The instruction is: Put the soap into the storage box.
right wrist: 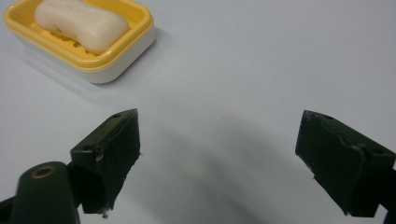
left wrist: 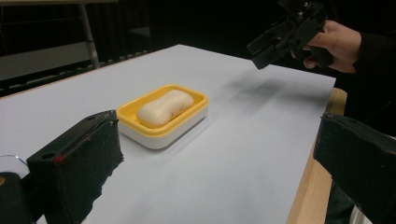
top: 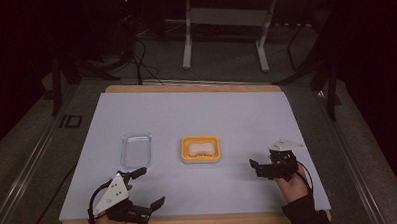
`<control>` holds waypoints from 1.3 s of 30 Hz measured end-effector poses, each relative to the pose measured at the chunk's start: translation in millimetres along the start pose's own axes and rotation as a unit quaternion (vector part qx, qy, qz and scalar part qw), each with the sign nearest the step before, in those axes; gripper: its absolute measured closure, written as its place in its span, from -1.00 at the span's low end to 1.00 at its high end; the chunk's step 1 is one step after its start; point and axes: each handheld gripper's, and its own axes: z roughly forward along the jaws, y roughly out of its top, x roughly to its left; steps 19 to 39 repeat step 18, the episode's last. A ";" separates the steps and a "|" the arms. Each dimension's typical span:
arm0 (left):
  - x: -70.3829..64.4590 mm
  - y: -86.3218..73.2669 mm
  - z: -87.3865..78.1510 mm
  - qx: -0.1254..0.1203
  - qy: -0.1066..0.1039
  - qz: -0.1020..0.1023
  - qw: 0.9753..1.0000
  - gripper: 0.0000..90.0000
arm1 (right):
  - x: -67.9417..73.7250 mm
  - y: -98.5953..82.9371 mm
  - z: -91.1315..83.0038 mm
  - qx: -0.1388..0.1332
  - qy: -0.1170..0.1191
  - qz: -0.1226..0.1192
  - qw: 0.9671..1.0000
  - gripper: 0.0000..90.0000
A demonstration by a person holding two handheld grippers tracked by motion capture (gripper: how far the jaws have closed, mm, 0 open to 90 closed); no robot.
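White soap [top: 201,149] lying in the yellow soap dish [top: 186,153] in the middle of the desk [top: 196,112]. Clear lid [top: 136,148] flat on the desk, just left of the dish. Left tool [top: 150,186] wide open, holding nothing, near the lid. Right tool [top: 255,167] wide open too, holding nothing, off to the right of the dish.
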 end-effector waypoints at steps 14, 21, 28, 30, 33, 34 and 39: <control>-0.3 0.1 1.0 0.002 -0.002 0.000 1.000 -0.98 | -1.7 -2.7 3.1 0.003 0.004 -0.001 1.000 -0.69; -0.3 0.0 1.4 0.003 -0.002 0.000 1.000 -0.98 | -1.9 -2.8 3.4 0.002 0.004 -0.002 1.000 -0.70; -0.3 0.0 1.4 0.003 -0.002 0.000 1.000 -0.98 | -1.9 -2.8 3.4 0.002 0.004 -0.002 1.000 -0.70; -0.3 0.0 1.4 0.003 -0.002 0.000 1.000 -0.98 | -1.9 -2.8 3.4 0.002 0.004 -0.002 1.000 -0.70; -0.3 0.0 1.4 0.003 -0.002 0.000 1.000 -0.98 | -1.9 -2.8 3.4 0.002 0.004 -0.002 1.000 -0.70; -0.3 0.0 1.4 0.003 -0.002 0.000 1.000 -0.98 | -1.9 -2.8 3.4 0.002 0.004 -0.002 1.000 -0.70; -0.3 0.0 1.4 0.003 -0.002 0.000 1.000 -0.98 | -1.9 -2.8 3.4 0.002 0.004 -0.002 1.000 -0.70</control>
